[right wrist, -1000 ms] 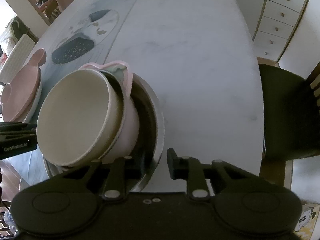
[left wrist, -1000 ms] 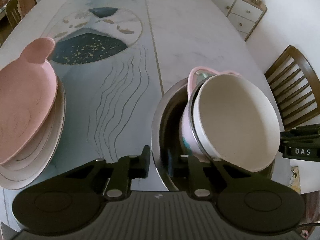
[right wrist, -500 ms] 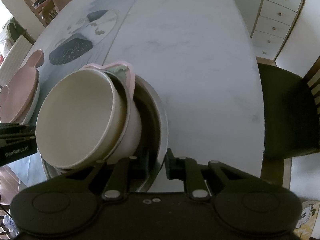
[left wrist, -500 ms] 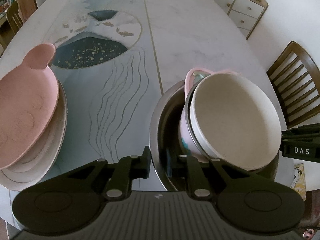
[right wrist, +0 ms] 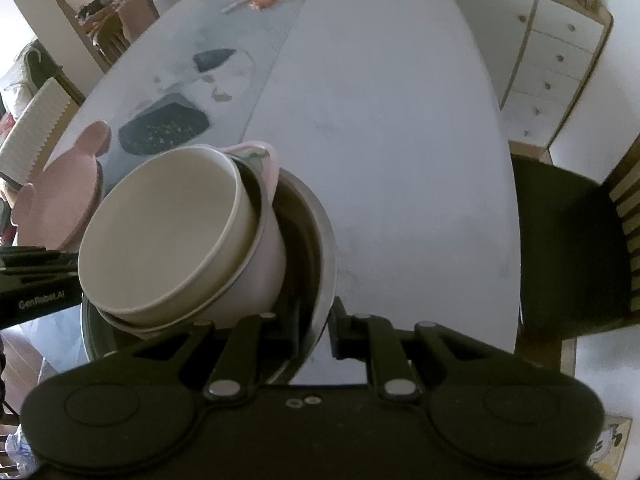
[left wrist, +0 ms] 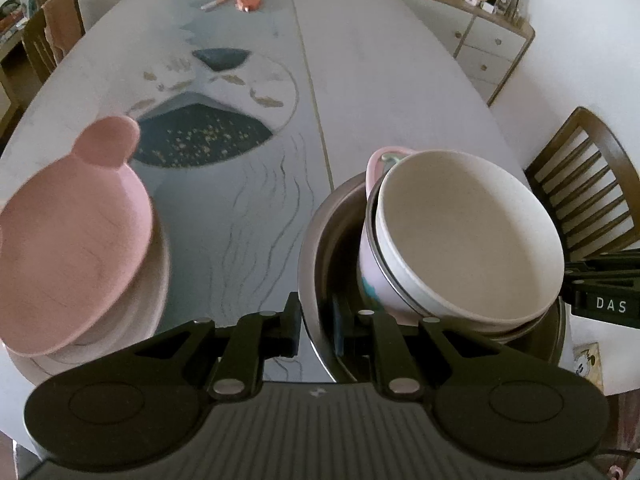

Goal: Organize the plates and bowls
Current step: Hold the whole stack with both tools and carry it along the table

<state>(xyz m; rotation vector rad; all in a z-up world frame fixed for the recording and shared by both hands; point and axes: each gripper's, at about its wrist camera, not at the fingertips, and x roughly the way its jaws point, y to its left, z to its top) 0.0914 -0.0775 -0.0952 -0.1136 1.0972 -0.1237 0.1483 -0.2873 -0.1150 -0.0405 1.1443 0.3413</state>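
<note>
A steel bowl (left wrist: 320, 248) (right wrist: 320, 240) holds a tilted pink handled bowl (left wrist: 370, 268) (right wrist: 260, 280) with a cream bowl (left wrist: 468, 240) (right wrist: 160, 232) nested in it. My left gripper (left wrist: 316, 326) is shut on the steel bowl's left rim. My right gripper (right wrist: 316, 332) is shut on its right rim. The stack is held above the table (left wrist: 380, 80). A pink bear-eared plate (left wrist: 68, 232) (right wrist: 52, 200) tops a stack of pale plates at the left.
A patterned runner (left wrist: 224, 132) lies along the table. An orange item and a pen (left wrist: 244, 0) lie at the far end. A wooden chair (left wrist: 588, 184) stands at the right, a dark-seated chair (right wrist: 568, 248) close by, and a white drawer cabinet (right wrist: 560, 52) behind.
Both grippers have closed onto the steel bowl's rim and lifted it with the nested bowls. The views have risen and show more of the far table.
</note>
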